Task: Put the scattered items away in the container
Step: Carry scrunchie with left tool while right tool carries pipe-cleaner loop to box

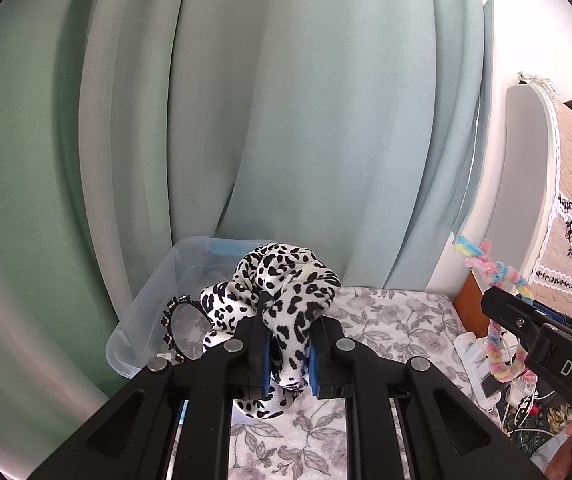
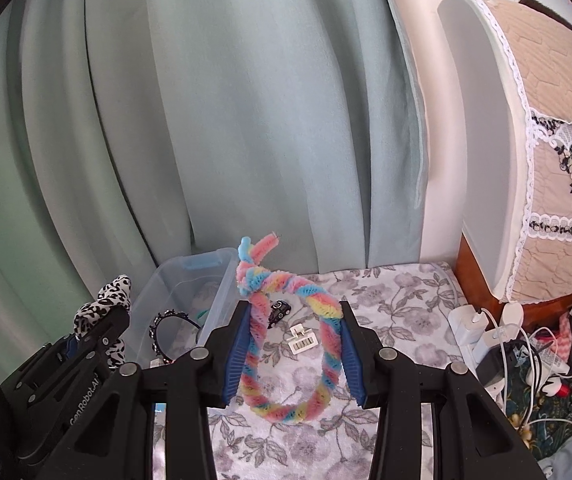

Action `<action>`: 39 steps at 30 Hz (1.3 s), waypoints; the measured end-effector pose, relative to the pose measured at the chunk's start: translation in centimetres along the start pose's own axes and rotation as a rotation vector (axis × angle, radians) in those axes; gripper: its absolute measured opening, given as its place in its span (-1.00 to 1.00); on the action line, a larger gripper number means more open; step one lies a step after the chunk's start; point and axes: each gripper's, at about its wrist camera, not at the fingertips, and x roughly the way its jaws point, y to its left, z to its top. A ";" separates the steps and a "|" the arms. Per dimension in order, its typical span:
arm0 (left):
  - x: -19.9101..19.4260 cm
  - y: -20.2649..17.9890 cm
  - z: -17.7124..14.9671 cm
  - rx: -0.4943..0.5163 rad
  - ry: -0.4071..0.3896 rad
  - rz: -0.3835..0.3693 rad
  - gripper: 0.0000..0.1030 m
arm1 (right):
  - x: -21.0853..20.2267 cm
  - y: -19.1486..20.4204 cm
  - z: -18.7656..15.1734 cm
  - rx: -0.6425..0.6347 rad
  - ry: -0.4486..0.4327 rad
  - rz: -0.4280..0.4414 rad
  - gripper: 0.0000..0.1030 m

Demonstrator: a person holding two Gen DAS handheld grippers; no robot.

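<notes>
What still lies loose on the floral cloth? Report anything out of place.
Two small things lie outside the clear plastic storage box on the floral cloth: a small black hair clip and a white barcode tag. Nothing looks spilled or damaged.

One leopard-print scrunchie (image 1: pixel 286 300), one rainbow chenille ring (image 2: pixel 290 344), one clear plastic bin (image 2: pixel 183 280), one black headband (image 2: pixel 165 330).

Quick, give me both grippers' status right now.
Left gripper: shut on the leopard-print scrunchie.
Right gripper: shut on the rainbow fuzzy loop, pads pressing on its two sides.
</notes>
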 end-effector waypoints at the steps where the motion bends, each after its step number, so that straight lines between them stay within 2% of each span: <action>1: -0.1 0.4 0.1 -0.004 -0.002 0.001 -0.72 | 0.0 0.3 0.1 -0.005 -0.003 0.002 -0.13; 16: 0.1 6.7 1.0 -0.091 -0.017 0.050 -0.72 | 0.8 5.9 1.3 -0.094 -0.021 0.054 -0.13; 27: 1.2 11.2 0.7 -0.151 0.003 0.092 -0.72 | 3.2 9.3 1.1 -0.148 0.009 0.086 -0.13; 39: 3.2 13.9 0.8 -0.181 0.031 0.101 -0.72 | 6.9 12.0 0.7 -0.185 0.063 0.125 -0.13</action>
